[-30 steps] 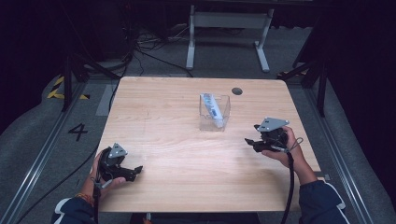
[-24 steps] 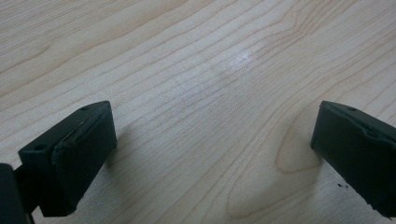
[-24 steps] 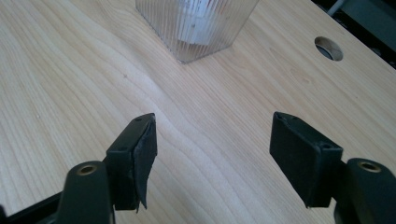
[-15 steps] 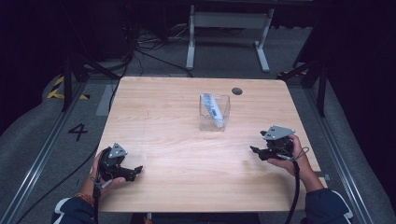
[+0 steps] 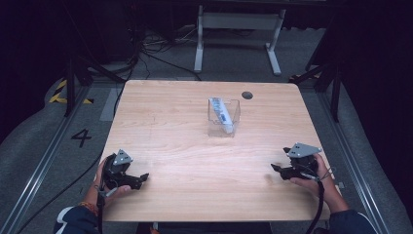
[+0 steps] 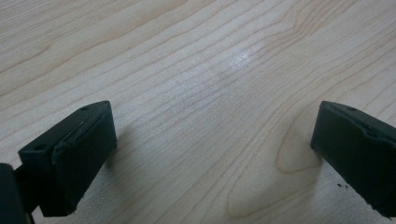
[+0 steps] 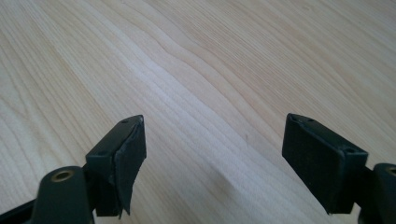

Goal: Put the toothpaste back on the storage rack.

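Right tool (image 5: 280, 171) sits low over the near-right part of the wooden surface (image 5: 195, 161), jaws released and just been opening, nothing between them; right gripper view confirms bare wood grain between the two black pads (image 7: 123, 158). Left tool (image 5: 139, 179) is at the near-left corner, held in the person's left hand (image 5: 108, 176), jaws spread wide and released, bare wood between its pads (image 6: 74, 149) too. Clear plastic box (image 5: 224, 117) stands upright around mid-surface, toward the far side, well apart from both tools and a bit closer to the right one. A white tube with blue print (image 5: 221, 113) leans tilted inside the box. Small dark round hole (image 5: 247, 95) in the surface just far-right of the box. Cable trails from each tool toward the near edge
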{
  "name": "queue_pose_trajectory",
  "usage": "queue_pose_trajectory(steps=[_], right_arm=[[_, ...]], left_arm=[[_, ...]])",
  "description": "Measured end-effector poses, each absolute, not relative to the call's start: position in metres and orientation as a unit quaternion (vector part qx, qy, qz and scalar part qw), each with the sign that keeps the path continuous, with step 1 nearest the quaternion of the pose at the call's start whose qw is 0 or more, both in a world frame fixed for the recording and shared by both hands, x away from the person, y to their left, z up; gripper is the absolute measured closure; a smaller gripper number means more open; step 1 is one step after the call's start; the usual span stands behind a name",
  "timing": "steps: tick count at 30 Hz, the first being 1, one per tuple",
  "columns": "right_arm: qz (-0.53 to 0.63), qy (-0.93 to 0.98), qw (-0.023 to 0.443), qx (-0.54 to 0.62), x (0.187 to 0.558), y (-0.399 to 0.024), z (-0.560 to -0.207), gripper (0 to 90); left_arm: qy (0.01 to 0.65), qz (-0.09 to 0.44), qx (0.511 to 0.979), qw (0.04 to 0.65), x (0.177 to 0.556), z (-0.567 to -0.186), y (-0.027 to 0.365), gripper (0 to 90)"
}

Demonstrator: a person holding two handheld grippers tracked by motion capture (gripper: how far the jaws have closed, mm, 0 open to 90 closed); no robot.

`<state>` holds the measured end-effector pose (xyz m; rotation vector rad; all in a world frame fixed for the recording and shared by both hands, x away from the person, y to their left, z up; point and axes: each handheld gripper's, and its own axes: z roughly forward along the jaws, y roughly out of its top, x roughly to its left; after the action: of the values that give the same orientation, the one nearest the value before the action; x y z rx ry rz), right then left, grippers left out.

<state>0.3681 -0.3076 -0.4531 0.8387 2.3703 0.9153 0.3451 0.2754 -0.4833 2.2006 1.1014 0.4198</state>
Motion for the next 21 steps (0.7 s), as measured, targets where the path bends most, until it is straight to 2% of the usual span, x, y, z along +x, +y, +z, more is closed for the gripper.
queue_pose_trajectory(steps=[11, 18, 21], right_arm=[[0.327, 0.856, 0.205, 0.344, 0.349, -0.342, -0.471, 21.7], [0.368, 0.823, 0.175, 0.395, 0.338, -0.373, -0.486, 20.6], [0.367, 0.821, 0.176, 0.400, 0.335, -0.377, -0.487, 20.2]], left_arm=[[0.421, 0.156, 0.834, 0.320, 0.345, -0.484, 0.275, 0.6], [0.421, 0.157, 0.835, 0.318, 0.345, -0.483, 0.275, 0.6], [0.418, 0.161, 0.836, 0.317, 0.345, -0.483, 0.275, 0.6]])
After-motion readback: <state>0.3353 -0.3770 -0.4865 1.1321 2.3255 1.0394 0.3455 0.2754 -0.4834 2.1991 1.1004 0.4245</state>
